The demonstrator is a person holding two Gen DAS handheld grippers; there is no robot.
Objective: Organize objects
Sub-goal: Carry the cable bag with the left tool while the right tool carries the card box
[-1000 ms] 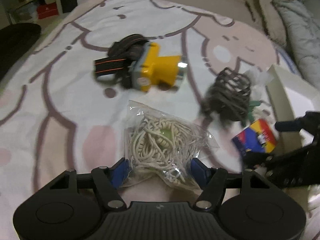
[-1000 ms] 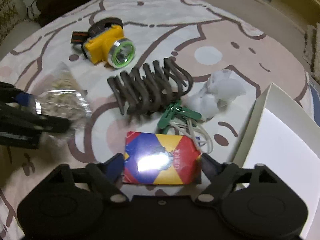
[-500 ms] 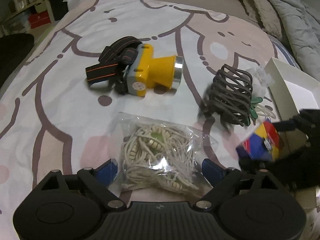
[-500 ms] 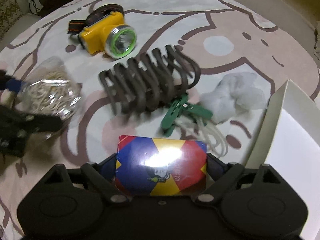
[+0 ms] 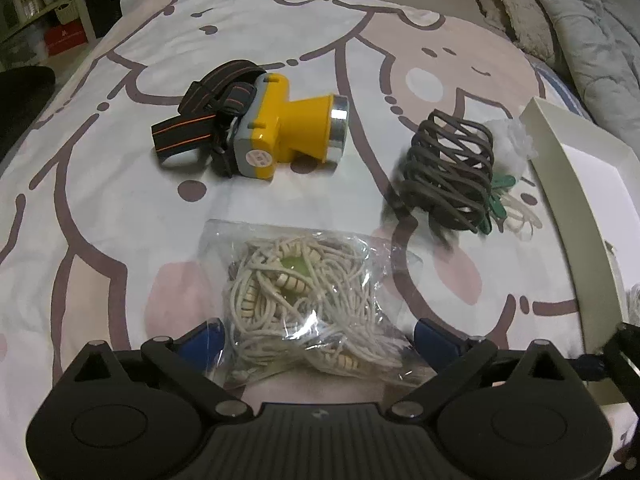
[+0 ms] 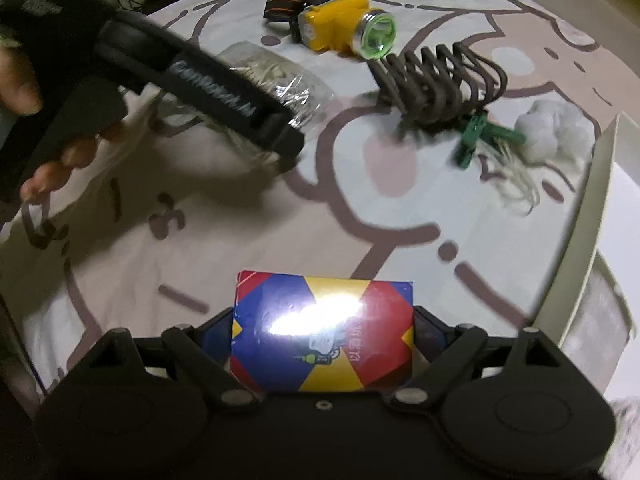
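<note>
My left gripper (image 5: pixel 316 338) stands with its jaws on either side of a clear bag of cream cord (image 5: pixel 308 292) that lies on the bedspread; I cannot tell if the pads press it. My right gripper (image 6: pixel 322 338) is shut on a red, blue and yellow card box (image 6: pixel 322 340) and holds it above the bed. A yellow headlamp (image 5: pixel 280 132) with a dark strap lies beyond the bag; it also shows in the right wrist view (image 6: pixel 344 24). A brown wire spiral (image 5: pixel 448 172) lies to its right, also in the right wrist view (image 6: pixel 440 80).
A white open box (image 5: pixel 568 184) stands at the right edge, seen too in the right wrist view (image 6: pixel 580 232). A green clip (image 6: pixel 476 136), loose cream string (image 6: pixel 516 184) and a white wad (image 6: pixel 552 132) lie by the spiral. The left gripper's body (image 6: pixel 200 92) crosses the right wrist view.
My right gripper has lifted the card box and drawn it back from the clip and string. My left gripper's jaws have spread wider around the cord bag.
</note>
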